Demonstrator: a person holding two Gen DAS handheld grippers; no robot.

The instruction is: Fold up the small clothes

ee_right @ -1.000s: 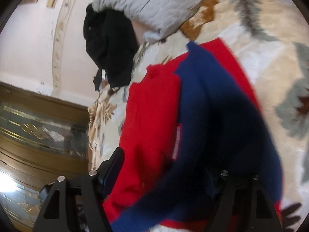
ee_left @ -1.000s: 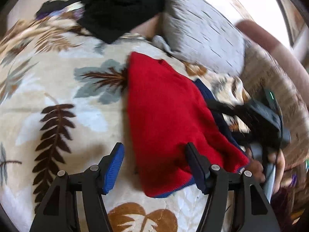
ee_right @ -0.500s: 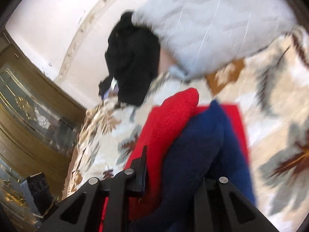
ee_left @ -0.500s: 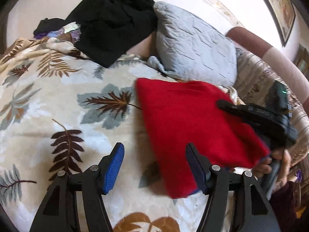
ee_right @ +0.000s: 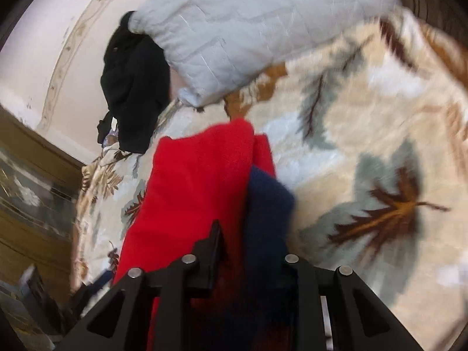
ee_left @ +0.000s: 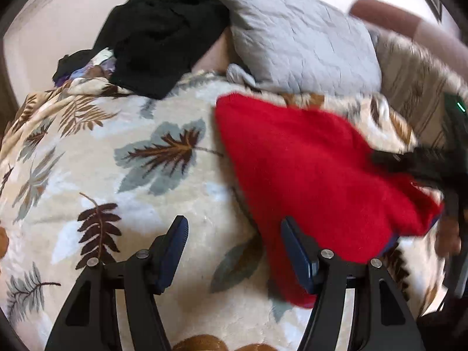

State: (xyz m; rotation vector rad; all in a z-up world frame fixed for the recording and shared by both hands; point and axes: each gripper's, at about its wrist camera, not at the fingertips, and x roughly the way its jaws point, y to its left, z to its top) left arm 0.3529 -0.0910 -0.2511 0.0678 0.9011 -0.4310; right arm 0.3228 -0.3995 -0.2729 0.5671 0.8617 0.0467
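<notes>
The right gripper [ee_right: 248, 251] clamps the red-and-navy sweater [ee_left: 307, 169], its jaws having just eased a little wider, cloth bunched between them. The sweater lies on the leaf-print blanket [ee_left: 87, 175], a grey pillow [ee_left: 298, 38] at its 12 o'clock. The left gripper [ee_left: 234, 251] hangs spread and empty — its right finger [ee_left: 295, 251] at the sweater's edge.

Red sweater [ee_left: 307, 169] with navy-blue part [ee_right: 266, 204]; cream blanket [ee_left: 87, 175] printed with brown, tan and grey-blue leaves; pale grey quilted pillow [ee_left: 301, 38]; black garment [ee_left: 163, 29].
</notes>
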